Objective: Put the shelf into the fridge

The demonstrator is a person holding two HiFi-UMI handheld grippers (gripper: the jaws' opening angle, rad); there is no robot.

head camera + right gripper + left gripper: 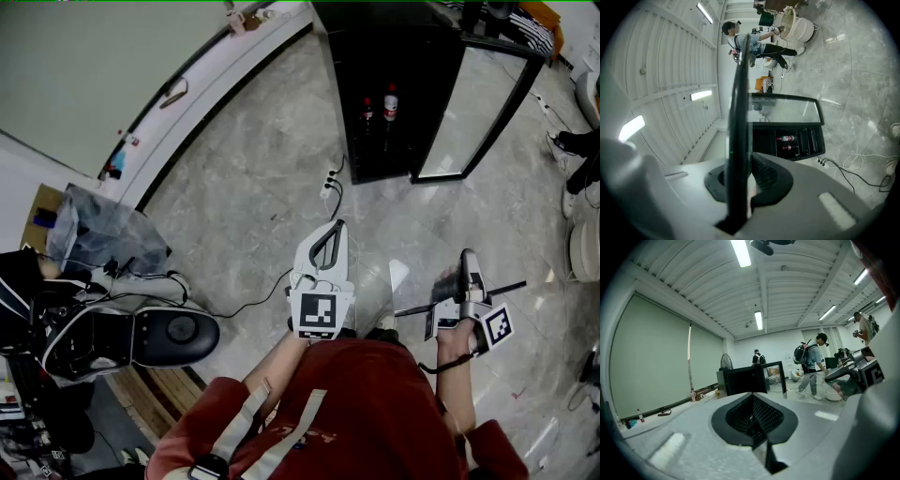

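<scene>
Right gripper [740,180] has its jaws closed on the shelf [738,108], a thin pane with a dark rim. The shelf is seen edge-on and stands upright between the pads. Left gripper [754,418] has its jaws pressed together, with nothing between them. Both are held about level in front of the person, above the grey marble floor [253,187]. The shelf is well apart from the fridge [394,42], a black one that stands farther ahead with its glass door [473,112] swung open. Inside it are two bottles [391,101] with red-and-white labels; the print on them is too small to read. The cube [318,314] on each gripper carries a black-and-white square pattern.
</scene>
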